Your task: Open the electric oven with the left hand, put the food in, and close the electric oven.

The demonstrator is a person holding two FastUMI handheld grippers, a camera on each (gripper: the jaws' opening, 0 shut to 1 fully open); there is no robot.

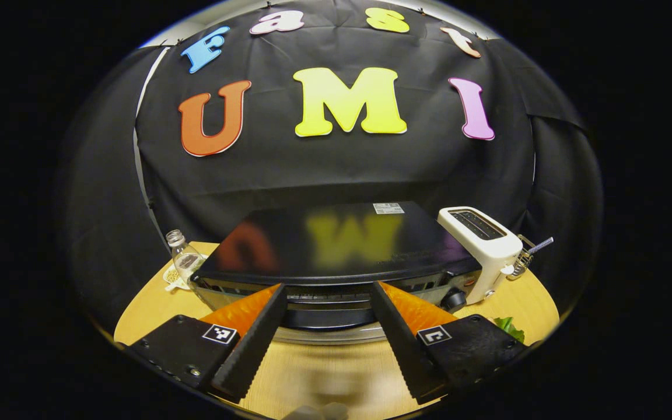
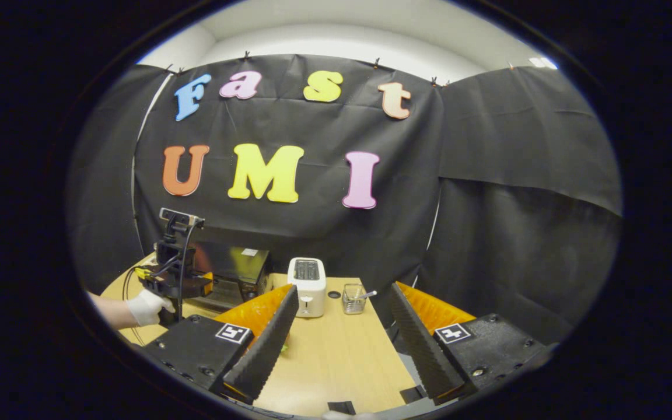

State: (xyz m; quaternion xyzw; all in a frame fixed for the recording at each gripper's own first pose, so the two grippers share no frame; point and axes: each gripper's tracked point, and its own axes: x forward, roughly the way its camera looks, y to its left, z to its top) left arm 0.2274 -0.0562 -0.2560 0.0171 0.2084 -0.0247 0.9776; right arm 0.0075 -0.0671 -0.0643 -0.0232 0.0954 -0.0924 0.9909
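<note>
The black electric oven [image 1: 336, 245] stands close in front of my left gripper [image 1: 327, 287], its glossy top mirroring the wall. That gripper is open, and its two fingers point at the oven's front on either side of the dark door handle [image 1: 327, 318] without touching it. I cannot tell whether the door is ajar. A green leafy bit of food [image 1: 510, 328] lies on the table at the right. In the right gripper view, a gloved hand [image 2: 148, 307] holds the left gripper [image 2: 172, 286] at the oven [image 2: 234, 265]. My right gripper [image 2: 344, 291] hangs open above the wooden table [image 2: 336, 361], holding nothing.
A white toaster [image 1: 479, 245] [image 2: 308, 279] stands right of the oven, with a small wire basket [image 2: 354, 298] beside it. A clear bottle [image 1: 184, 259] and a small dish [image 1: 172, 279] sit left of the oven. The table's right edge [image 2: 397, 361] runs close to my right gripper.
</note>
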